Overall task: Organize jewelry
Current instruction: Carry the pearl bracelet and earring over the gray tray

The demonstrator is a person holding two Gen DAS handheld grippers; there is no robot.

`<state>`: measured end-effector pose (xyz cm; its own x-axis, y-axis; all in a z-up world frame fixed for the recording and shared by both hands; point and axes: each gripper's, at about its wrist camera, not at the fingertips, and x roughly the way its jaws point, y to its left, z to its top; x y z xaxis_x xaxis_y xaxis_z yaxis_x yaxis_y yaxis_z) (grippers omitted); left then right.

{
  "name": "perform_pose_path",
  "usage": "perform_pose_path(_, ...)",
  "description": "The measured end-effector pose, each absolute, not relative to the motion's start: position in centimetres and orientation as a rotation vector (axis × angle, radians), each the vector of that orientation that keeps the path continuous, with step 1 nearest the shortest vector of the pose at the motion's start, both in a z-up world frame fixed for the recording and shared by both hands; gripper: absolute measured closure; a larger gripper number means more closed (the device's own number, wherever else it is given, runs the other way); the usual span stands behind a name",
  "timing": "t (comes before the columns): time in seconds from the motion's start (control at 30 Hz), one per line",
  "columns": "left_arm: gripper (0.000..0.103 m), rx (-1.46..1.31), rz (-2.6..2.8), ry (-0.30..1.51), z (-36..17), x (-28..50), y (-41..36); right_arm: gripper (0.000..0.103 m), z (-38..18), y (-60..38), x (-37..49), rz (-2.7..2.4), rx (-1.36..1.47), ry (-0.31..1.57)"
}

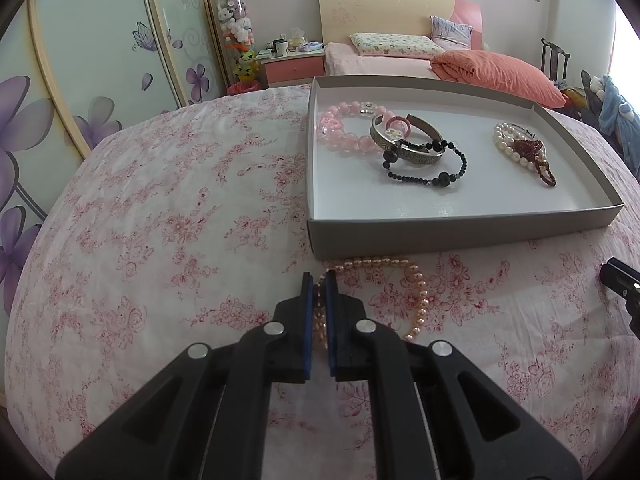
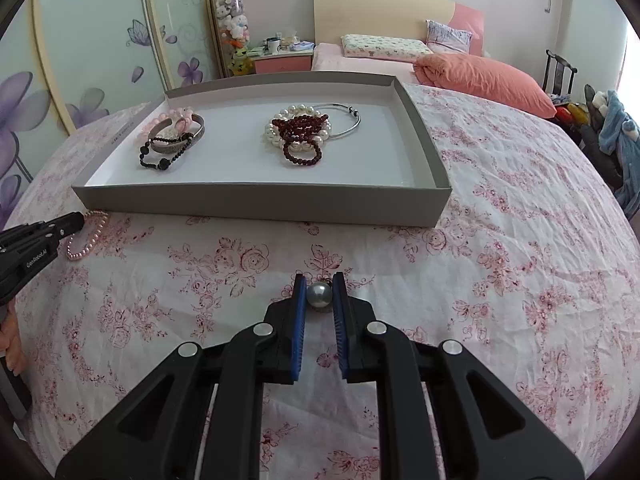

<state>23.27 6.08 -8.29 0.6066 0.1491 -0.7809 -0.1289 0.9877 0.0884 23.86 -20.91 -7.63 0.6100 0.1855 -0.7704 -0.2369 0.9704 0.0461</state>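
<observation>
Pink pearls sat pinched in the left tool [image 1: 319, 280], its blue pads squeezed tight on a necklace [image 1: 416, 292] that trailed in a loose curve over the flowered tabletop, just in front of the grey box [image 1: 460, 228]. Lifting it well would mean raising slow and high, so the dangling strand cleared the box's near wall before going over. Inside the box lay a pink bead bracelet [image 1: 340, 128], a silver cuff [image 1: 408, 148], a black bead chain [image 1: 440, 172] and a white pearl bunch [image 1: 516, 148] under dark red beads [image 1: 536, 156]. The other tool's black tip showed at the right edge.

Over to the right wrist view: the right tool [image 2: 319, 294] was clamped on a silvery-grey pearl [image 2: 319, 295], held right at the pad tips. A round, smooth thing like that could pop out, so a steady, level carry looked wise. The box wall [image 2: 260, 200] stood between it and the open floor beyond. The left tool [image 2: 44, 236] sat far left, by its necklace. Bed and wardrobe stood behind.
</observation>
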Motion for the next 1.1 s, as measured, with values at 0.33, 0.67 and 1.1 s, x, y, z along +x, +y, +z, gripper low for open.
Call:
perform_pose_path(0.33,0.096,0.013,0.156,0.904,-8.2,23.2,6.1,0.089,-7.7,-21.0,23.9,0.247,-0.057,0.883)
perform_pose_path(0.67,0.096,0.009,0.155,0.905,-8.3,23.2,6.2,0.089,-7.7,-21.0,23.9,0.25,-0.048,0.884)
perform_pose_path(1.1,0.096,-0.07,0.115,0.894,-8.1,22.9,7.2,0.089,-7.5,-21.6,23.9,0.258,-0.013,0.877)
